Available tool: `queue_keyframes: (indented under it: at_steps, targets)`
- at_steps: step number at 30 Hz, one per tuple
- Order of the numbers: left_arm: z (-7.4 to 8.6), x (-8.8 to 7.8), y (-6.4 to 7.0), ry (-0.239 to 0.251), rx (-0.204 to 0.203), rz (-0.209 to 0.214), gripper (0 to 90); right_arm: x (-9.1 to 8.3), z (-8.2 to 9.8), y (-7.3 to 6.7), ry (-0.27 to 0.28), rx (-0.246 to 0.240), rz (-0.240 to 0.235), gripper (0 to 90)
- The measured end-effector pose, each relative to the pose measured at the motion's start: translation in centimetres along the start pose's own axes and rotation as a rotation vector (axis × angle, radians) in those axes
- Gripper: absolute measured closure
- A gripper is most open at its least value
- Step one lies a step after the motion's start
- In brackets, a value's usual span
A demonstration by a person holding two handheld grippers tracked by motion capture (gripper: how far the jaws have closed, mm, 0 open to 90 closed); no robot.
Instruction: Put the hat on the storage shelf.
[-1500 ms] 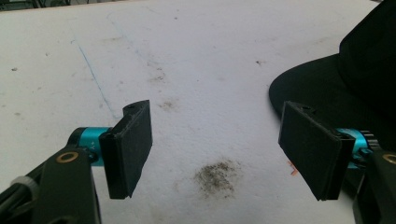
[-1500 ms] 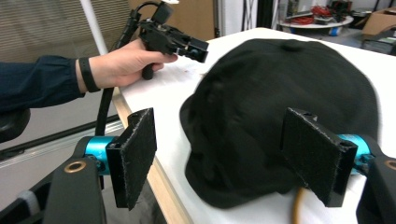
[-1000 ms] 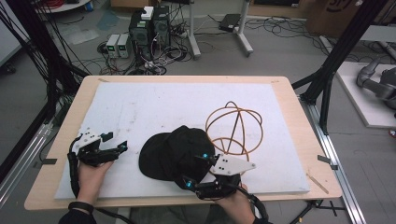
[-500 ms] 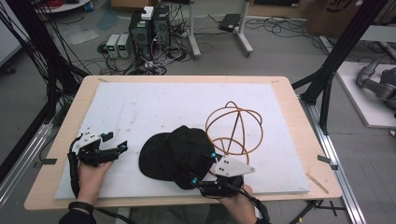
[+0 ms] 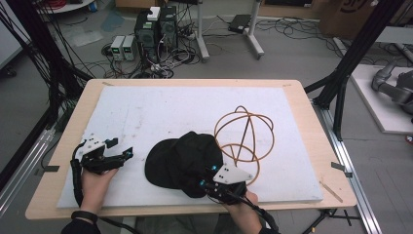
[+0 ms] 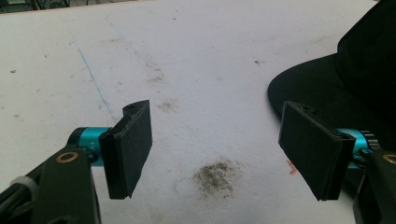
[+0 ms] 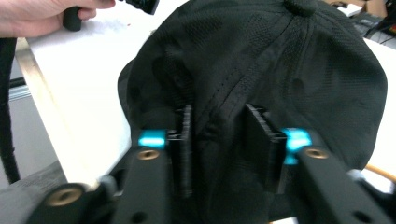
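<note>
We look down on a wooden counter [image 5: 302, 105] covered by a white foam sheet [image 5: 170, 112], where a black cap [image 5: 182, 158] lies near the front edge, its brim pointing toward the person's left. Just beside its crown on the right, a sphere of bent copper-coloured wire [image 5: 243, 134] stands on the sheet; we cannot tell whether the two touch.

The right claw [image 7: 217, 140] has its two black jaws closed in on a fold of the cap's rear fabric, with a narrow ridge of cloth gathered between them. In the high view the right claw [image 5: 208, 181] sits at the cap's near edge, grey three-cornered plate on top, with the person's right hand [image 5: 246, 209] behind it.

The left claw [image 5: 119, 155] rests low over the sheet, a little apart from the brim, held by the left hand [image 5: 95, 183]. In its own view the left claw [image 6: 215, 144] is released, its jaws standing wide with nothing between them; a dark smudge [image 6: 215, 175] on the foam shows in the gap, and the cap's brim [image 6: 308, 91] lies just beyond the right-hand jaw.

Behind the counter, computer boxes [image 5: 156, 27] and tangled cables [image 5: 160, 58] sit on the floor.
</note>
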State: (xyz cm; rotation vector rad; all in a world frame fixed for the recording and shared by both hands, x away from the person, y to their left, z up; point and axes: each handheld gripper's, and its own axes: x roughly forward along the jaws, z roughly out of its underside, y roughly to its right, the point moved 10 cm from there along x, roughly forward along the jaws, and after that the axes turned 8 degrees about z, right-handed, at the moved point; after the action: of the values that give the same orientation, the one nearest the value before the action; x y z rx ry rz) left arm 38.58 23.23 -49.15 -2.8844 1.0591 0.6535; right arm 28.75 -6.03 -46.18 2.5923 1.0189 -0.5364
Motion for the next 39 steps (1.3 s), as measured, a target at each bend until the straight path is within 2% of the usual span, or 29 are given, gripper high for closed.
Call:
queue_keyframes:
  at_steps: [1,3,7,10,12,13,16,29,39]
  targets:
    - [0.0,0.0,0.0,-0.001,0.001,0.000,26.0,0.0,0.0,-0.1,0.003,0.001,-0.012,74.1]
    - [0.0,0.0,0.0,-0.002,0.000,-0.001,26.0,-0.2,-0.2,-0.2,0.015,0.008,-0.029,79.9]
    - [0.0,0.0,0.0,-0.001,0.001,-0.001,26.0,-0.7,-1.0,-0.6,0.048,-0.012,-0.057,86.1]
    - [0.0,0.0,0.0,-0.001,-0.002,-0.001,26.0,-1.1,-1.8,-1.1,0.086,-0.011,-0.097,87.1]
    - [0.0,0.0,0.0,-0.002,-0.001,-0.001,26.0,-1.3,-2.1,-1.2,0.101,-0.021,-0.102,87.2]
    - [0.0,0.0,-0.1,-0.001,-0.001,-0.002,26.0,-1.7,-2.8,-1.5,0.120,-0.028,-0.123,87.4]
    - [0.0,0.0,-0.1,-0.001,-0.002,-0.002,26.0,-2.1,-4.0,-1.6,0.167,-0.046,-0.146,87.6]
    - [0.0,0.0,-0.1,0.001,-0.002,-0.003,26.0,-3.6,-8.0,-3.3,0.262,-0.121,-0.230,87.7]
    - [0.0,-0.1,0.0,0.003,0.001,-0.002,26.0,-5.7,-11.7,-3.7,0.346,-0.140,-0.279,87.7]
